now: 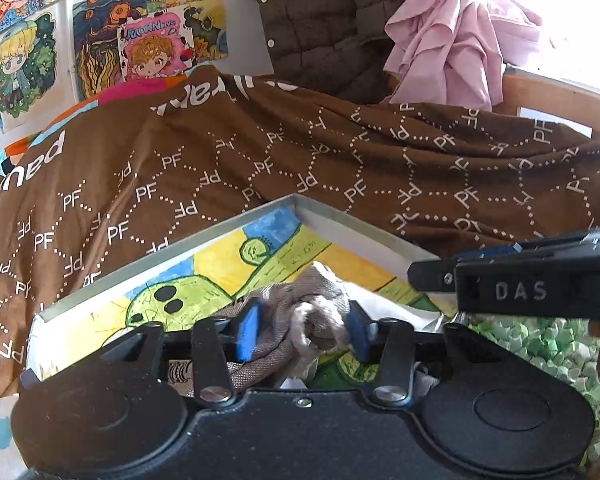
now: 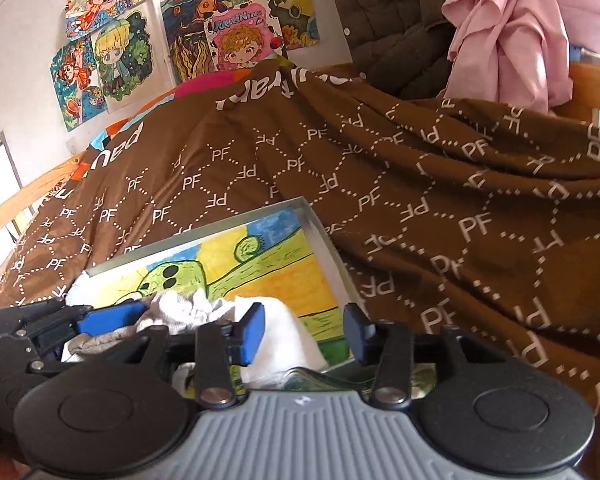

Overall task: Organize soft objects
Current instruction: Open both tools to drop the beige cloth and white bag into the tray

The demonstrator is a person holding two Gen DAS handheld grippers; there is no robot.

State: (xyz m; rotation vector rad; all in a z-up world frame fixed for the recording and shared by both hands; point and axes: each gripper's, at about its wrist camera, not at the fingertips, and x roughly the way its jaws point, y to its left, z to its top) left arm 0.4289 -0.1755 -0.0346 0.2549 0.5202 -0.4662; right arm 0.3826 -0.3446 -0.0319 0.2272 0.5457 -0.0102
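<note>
I am working in a bedroom at home, kneeling my tongs over a bed that is wearing a brown duvet cover (image 2: 440, 184) printed with white PF letters, with a wooden bed frame (image 2: 588, 80) showing at its edge. Hand-coloured cartoon drawings (image 2: 124, 56) are hanging taped across the white wall (image 2: 24, 56) behind it. A dark quilted jacket (image 1: 324, 20) and a pink garment (image 1: 460, 28) are dangling above the far end.

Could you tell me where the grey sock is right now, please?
In the left wrist view the grey sock lies low in the centre, in the painted box on the brown blanket, between the left gripper blue pads.
</note>
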